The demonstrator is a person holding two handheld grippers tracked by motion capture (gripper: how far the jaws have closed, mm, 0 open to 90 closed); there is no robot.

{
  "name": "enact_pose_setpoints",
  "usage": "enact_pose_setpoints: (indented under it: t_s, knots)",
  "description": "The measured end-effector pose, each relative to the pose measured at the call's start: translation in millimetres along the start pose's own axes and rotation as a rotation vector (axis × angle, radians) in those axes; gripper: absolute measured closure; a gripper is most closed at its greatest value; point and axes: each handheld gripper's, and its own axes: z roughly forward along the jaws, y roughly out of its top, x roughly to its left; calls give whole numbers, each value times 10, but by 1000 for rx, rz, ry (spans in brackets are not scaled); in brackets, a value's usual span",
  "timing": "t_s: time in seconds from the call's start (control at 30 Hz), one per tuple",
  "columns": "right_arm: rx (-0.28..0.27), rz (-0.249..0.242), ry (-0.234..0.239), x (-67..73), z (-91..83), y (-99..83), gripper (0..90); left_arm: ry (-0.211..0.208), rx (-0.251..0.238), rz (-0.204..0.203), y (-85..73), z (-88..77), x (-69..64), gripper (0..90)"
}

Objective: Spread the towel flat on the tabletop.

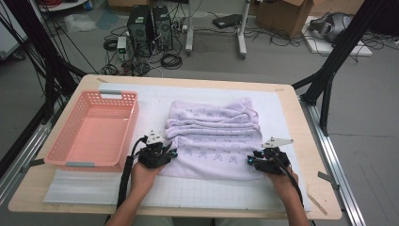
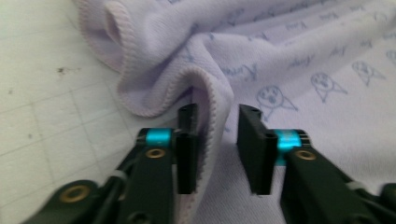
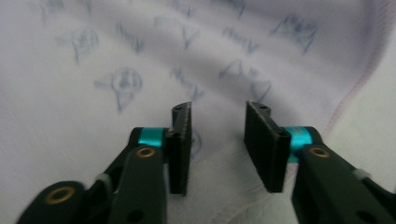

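A pale lilac towel (image 1: 214, 136) with small printed figures lies rumpled and partly folded on the white grid mat (image 1: 155, 101). My left gripper (image 1: 171, 153) is at the towel's near left corner. In the left gripper view its jaws (image 2: 217, 112) stand apart, and a raised fold of the towel's hem (image 2: 210, 98) sits between them, close to the left pad. My right gripper (image 1: 251, 160) is at the near right corner. In the right gripper view its jaws (image 3: 218, 109) are apart just above flat towel cloth (image 3: 140, 56), pinching nothing.
An empty pink plastic basket (image 1: 94, 132) stands on the left of the wooden table (image 1: 301, 141), right beside my left gripper. Black frame legs, computer towers and cables stand on the floor beyond the table's far edge.
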Motion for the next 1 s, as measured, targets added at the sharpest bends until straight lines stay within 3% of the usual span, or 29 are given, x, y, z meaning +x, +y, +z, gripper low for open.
enact_pose_setpoints:
  t_s: [0.03, 0.07, 0.1, 0.13, 0.27, 0.33, 0.37, 0.4, 0.43, 0.47, 0.57, 0.7, 0.83, 1.0]
  knots:
    - [-3, 10, -4, -9, 2, 5, 848, 3, 0, 11, 0, -1, -6, 827]
    - [-3, 6, -16, -21, 15, 17, 872, 6, -2, 15, 3, -2, -3, 864]
    - [-16, -8, -75, -32, 65, 60, 883, 14, -9, 18, 6, -4, 1, 869]
    - [-16, -8, -75, -32, 65, 60, 883, 28, -21, 18, 8, -8, 8, 869]
    - [-58, -21, -232, -118, 209, 150, 885, 67, -48, -22, 14, 9, 67, 869]
    - [-84, 3, -266, -162, 272, 178, 882, 67, -37, -19, 14, 24, 67, 868]
    - [-89, 28, -246, -168, 299, 187, 867, 68, -41, -11, 14, 17, 59, 865]
    - [-83, 23, -250, -152, 305, 197, 812, 63, -45, -21, 12, 10, 52, 845]
    - [-88, 12, -255, -133, 289, 202, 705, 63, -44, -28, 11, 2, 55, 757]
    - [-93, 15, -256, -122, 267, 202, 672, 56, -46, -45, 3, -17, 66, 691]
    - [-147, 42, -248, -99, 81, 143, 641, 44, -45, -50, -38, -99, 76, 631]
    - [-205, 81, -179, -72, -167, -26, 600, 9, -51, -50, -144, -247, 57, 584]
    - [-148, 71, -146, -16, -317, -230, 570, -6, -49, -32, -241, -376, 7, 567]
    - [-94, 97, -112, 8, -392, -393, 551, -41, 3, -47, -318, -391, -40, 565]
